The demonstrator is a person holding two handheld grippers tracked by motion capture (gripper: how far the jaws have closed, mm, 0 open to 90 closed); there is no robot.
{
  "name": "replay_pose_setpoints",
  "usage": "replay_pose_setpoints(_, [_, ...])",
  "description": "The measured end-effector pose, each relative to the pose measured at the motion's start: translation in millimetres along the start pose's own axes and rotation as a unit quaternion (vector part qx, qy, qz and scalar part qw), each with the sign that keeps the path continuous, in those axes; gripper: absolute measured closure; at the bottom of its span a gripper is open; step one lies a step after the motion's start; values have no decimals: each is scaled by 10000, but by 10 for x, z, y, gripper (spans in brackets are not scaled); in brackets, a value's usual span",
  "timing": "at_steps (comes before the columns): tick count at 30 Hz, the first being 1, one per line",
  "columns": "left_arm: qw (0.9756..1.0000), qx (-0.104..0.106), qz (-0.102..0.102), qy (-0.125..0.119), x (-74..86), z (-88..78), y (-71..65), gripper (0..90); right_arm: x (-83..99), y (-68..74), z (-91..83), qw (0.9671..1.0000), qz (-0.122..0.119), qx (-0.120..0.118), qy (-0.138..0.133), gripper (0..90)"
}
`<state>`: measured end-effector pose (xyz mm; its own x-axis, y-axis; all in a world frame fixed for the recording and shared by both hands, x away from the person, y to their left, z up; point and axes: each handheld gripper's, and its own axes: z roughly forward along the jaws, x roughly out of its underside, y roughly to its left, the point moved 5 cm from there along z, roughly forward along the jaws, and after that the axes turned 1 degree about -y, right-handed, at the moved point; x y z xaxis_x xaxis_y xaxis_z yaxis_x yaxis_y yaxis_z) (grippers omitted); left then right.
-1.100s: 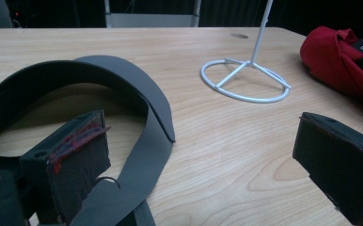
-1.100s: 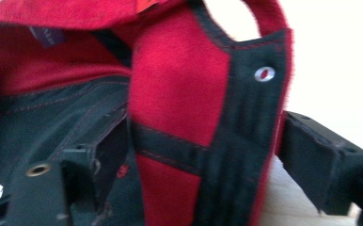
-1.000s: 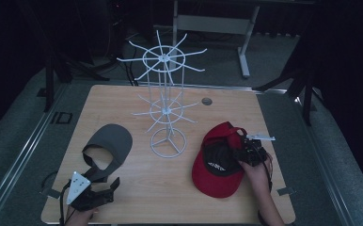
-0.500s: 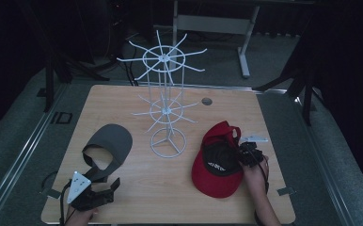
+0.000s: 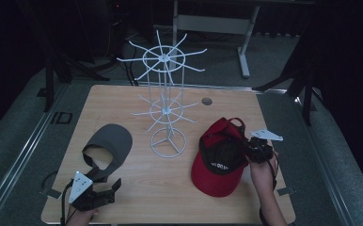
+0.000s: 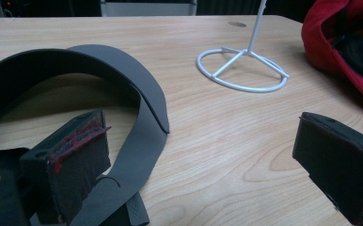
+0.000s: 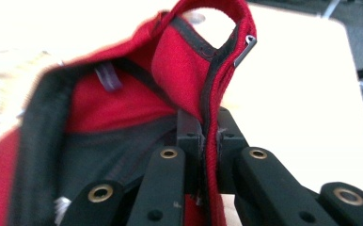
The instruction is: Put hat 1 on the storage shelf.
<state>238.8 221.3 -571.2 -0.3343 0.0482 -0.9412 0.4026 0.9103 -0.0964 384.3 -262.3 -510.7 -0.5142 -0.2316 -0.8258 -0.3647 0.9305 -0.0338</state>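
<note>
The right gripper (image 7: 203, 141) pinches the red cap's (image 5: 217, 162) rim near the table's (image 5: 123, 99) right edge. The left gripper (image 5: 95, 195), jaws wide and empty, rests at the near-left corner beside the grey cap (image 5: 109, 143).

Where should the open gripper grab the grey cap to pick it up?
Probably the grey cap's back strap. It lies as a thin flat band nearest the open left gripper, right beside one jaw. Coming in low from the person's side lets the jaws close across it; the rounded crown looks too wide to pinch.
</note>
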Motion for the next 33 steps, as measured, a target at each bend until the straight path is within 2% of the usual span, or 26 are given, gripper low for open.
replay_pose_setpoints(3, [10000,13,-7,8,0,1,-1,44,-67,22,-75,9999,-34,-33,-109,841])
replay_pose_setpoints(8, [10000,33,-2,8,-3,-1,-6,44,-267,79,-322,9986,-37,-113,-512,841])
replay_pose_setpoints(13, [9999,96,-50,23,-9,2,-19,44,-422,107,-530,9964,-43,-201,-824,841])
replay_pose_setpoints(18, [9995,219,-141,160,-22,12,-53,50,-523,132,-718,9939,-26,-233,-1078,841])
replay_pose_setpoints(20, [9990,347,-169,234,-26,18,-82,51,-564,144,-782,9929,-77,-252,-1161,841])
replay_pose_setpoints(24, [9984,511,-154,187,-71,6,-149,51,-635,144,-876,9914,-98,-251,-1282,841])
replay_pose_setpoints(26, [9973,688,-203,129,-107,-8,-186,52,-660,141,-916,9910,-100,-257,-1313,840])
replay_pose_setpoints(28, [9953,935,-209,140,-145,-17,-219,51,-681,138,-948,9905,-119,-257,-1349,840])
replay_pose_setpoints(29, [9935,1116,-191,113,-170,-29,-242,51,-685,136,-958,9904,-93,-288,-1348,840])
replay_pose_setpoints(31, [9916,1287,-81,62,-207,-42,-284,51,-695,129,-974,9902,-59,-334,-1354,840])
replay_pose_setpoints(33, [9899,1403,195,96,-253,-52,-347,51,-704,125,-991,9905,-95,-321,-1335,840])
